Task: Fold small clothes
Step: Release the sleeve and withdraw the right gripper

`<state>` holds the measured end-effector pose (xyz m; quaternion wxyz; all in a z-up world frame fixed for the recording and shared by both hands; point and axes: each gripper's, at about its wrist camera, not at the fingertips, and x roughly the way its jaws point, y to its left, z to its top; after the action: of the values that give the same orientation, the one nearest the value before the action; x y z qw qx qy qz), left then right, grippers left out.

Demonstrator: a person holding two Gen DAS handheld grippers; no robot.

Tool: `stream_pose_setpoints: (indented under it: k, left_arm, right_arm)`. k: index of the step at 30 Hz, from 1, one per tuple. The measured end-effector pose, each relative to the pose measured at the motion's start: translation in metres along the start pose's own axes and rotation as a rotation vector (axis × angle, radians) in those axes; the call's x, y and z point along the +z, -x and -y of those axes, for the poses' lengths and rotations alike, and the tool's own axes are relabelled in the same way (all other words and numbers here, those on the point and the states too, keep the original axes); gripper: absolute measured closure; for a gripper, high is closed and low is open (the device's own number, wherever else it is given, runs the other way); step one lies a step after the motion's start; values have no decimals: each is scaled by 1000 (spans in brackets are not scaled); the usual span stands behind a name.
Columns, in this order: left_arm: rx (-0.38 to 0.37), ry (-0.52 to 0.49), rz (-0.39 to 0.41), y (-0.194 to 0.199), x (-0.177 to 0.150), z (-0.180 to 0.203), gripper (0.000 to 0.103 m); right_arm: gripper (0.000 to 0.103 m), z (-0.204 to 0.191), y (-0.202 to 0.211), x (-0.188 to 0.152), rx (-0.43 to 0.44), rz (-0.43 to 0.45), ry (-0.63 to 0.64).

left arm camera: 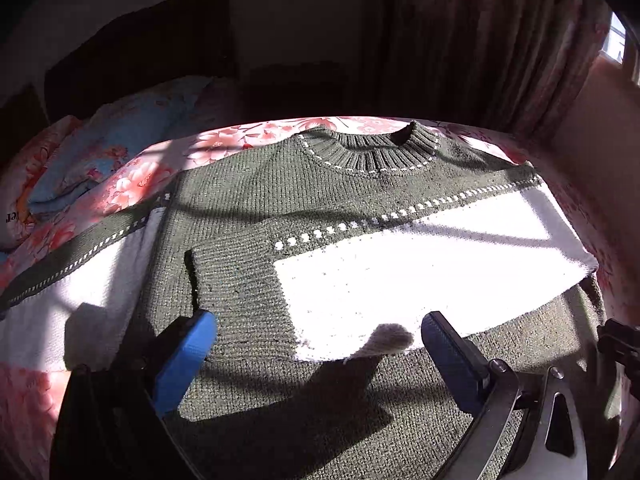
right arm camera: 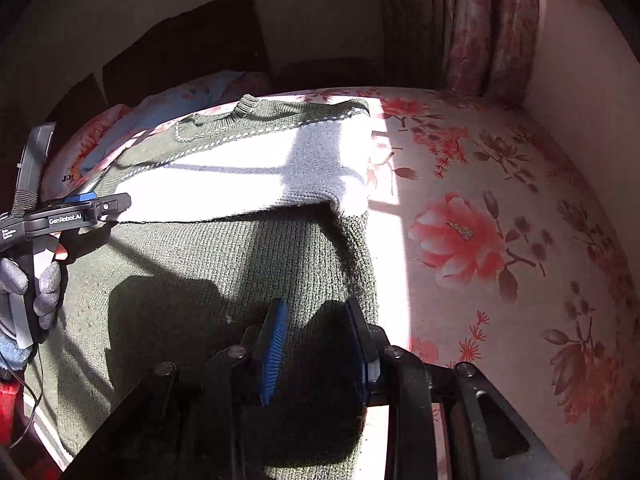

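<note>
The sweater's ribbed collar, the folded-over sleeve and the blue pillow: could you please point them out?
ribbed collar (left arm camera: 370, 151), left wrist view, front ribbing.
folded-over sleeve (left arm camera: 420, 276), left wrist view, white band.
blue pillow (left arm camera: 120, 140), left wrist view, middle.

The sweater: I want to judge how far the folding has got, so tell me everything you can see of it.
The sweater is a knit of dark olive green with a broad white band, white dashed trim and a ribbed round collar. It lies flat, front up, on the flowered bedspread, collar away from the camera. One sleeve, white with a green cuff, is folded across the chest; the other lies spread out sideways. Sun and shadows cross it. The right gripper stands at its side edge, fabric between the fingers.
</note>
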<state>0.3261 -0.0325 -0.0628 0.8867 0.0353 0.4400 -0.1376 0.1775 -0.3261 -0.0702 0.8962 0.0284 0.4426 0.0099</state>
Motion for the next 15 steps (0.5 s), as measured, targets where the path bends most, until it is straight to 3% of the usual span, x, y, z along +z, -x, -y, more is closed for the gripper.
stream_pose_setpoints:
  k: [1,4,9,12,15]
  left_arm:
    - [-26,-1,9,13,-9,2,0]
    - [-13,-53,36,43,-45,13,0]
    - [38,-65,-52,42,-91,7,0]
    - [15,4,-57,51,-108,-15,0]
    - [6,58,-53,62,-121,-38,0]
  right_arm:
    - [72,-6,7,-2,-17,16,12]
    - [71,-39,18,-12,88,34,79]
    - [71,-95,5,-29,86,-10,241]
    - [69,-92,8,-38,77,-2,269]
    - [67,-67,15,-43,105,-29,206]
